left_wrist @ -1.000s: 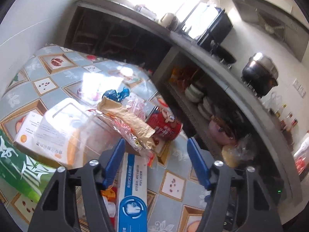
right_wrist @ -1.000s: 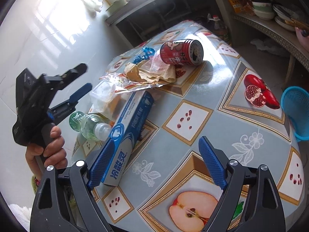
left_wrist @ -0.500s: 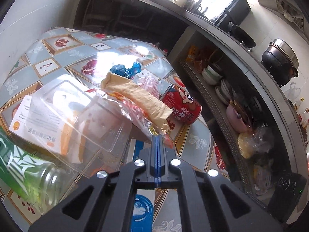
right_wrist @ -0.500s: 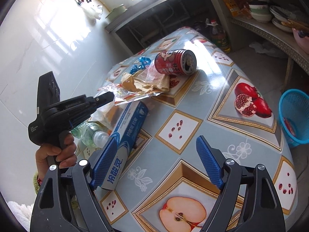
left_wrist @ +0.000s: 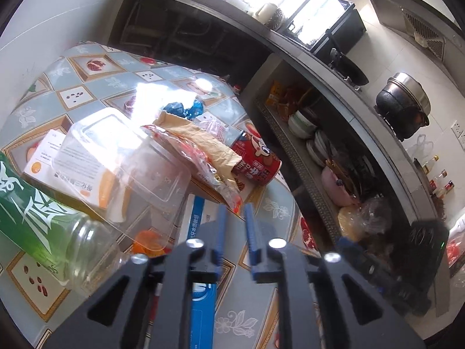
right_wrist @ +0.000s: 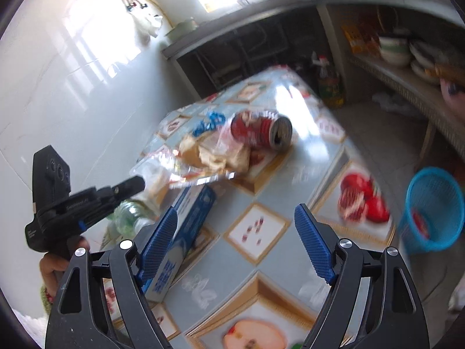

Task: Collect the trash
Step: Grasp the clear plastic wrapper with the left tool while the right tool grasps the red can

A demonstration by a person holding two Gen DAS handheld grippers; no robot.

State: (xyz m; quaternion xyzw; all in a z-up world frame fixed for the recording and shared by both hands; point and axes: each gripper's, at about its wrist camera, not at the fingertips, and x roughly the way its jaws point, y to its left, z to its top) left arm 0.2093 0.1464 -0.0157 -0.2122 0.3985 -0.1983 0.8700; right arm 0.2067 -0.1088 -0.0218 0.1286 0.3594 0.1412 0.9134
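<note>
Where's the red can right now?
In the right wrist view the red can lies on its side near the table's far end, just right of the crumpled brown paper. The blue basket stands on the floor, off the table's right edge.

The near right part of the surface (right_wrist: pixel 255 229) lies bare, with open room beneath the right gripper (right_wrist: pixel 235 244), whose fingers stand wide. Toward the wall the way is crowded: a long blue box (right_wrist: pixel 186 226), a green bottle (left_wrist: pixel 35 218), a clear plastic tray (left_wrist: pixel 125 171), crumpled wrappers (left_wrist: pixel 203 151) and a red can (right_wrist: pixel 261 131) lie close together. The left gripper (left_wrist: pixel 234 226), its fingers opening with nothing between them, points into this pile. A blue basket (right_wrist: pixel 433 209) stands off the surface's right edge.
</note>
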